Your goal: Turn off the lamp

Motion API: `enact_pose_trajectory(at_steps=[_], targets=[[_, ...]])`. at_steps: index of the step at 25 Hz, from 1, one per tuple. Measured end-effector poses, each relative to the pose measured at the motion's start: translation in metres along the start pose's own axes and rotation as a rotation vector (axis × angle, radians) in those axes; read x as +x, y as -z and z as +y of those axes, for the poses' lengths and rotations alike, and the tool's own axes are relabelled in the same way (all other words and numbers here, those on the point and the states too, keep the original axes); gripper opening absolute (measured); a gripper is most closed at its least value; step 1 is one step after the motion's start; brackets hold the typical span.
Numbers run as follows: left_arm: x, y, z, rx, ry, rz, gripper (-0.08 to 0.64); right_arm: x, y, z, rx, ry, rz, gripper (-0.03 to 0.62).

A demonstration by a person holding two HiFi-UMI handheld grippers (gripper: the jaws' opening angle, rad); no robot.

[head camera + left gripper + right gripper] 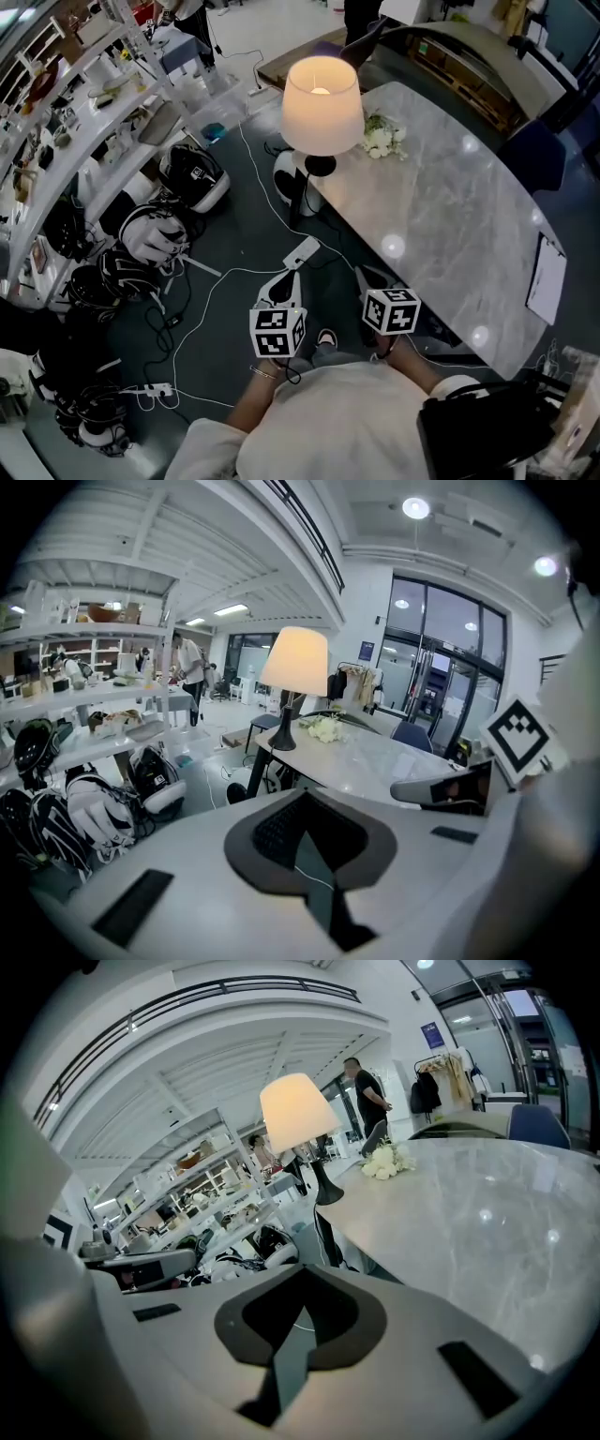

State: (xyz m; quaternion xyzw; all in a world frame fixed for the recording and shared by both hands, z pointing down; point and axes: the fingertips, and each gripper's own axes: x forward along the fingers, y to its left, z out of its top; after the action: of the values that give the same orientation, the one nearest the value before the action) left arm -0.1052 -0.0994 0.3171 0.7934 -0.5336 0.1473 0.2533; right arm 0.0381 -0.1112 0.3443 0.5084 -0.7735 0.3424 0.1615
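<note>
Grey marble tabletop ahead on my right; white flowers near its far end, paper sheet at right edge. Blue chair beyond tabletop. Helmets on dark floor to my left, beside cluttered shelves. White power strip on floor.

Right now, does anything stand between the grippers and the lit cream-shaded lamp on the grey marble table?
Nothing visible does. The lit cream-shaded lamp stands at the far end of the grey marble table, in plain sight of the shut left gripper and right gripper.
</note>
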Motion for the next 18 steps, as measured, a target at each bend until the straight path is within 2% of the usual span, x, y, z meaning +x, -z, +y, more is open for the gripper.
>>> enact_pose_trajectory(at_steps=[6,9,14,18], targets=[[0.018,0.001,0.006,0.025,0.017,0.042,-0.006,0.017,0.007,-0.003,0.038,0.004,0.008,-0.002],[0.033,0.0,0.007,0.034,0.048,0.064,-0.006,0.024,0.008,-0.008,0.053,0.03,0.016,-0.002],[0.073,-0.013,0.011,0.092,0.158,0.107,-0.006,0.046,0.0,-0.026,0.115,0.123,0.0,-0.002],[0.103,-0.028,0.025,0.163,0.266,0.139,-0.006,0.072,-0.014,-0.027,0.201,0.206,-0.057,-0.002]])
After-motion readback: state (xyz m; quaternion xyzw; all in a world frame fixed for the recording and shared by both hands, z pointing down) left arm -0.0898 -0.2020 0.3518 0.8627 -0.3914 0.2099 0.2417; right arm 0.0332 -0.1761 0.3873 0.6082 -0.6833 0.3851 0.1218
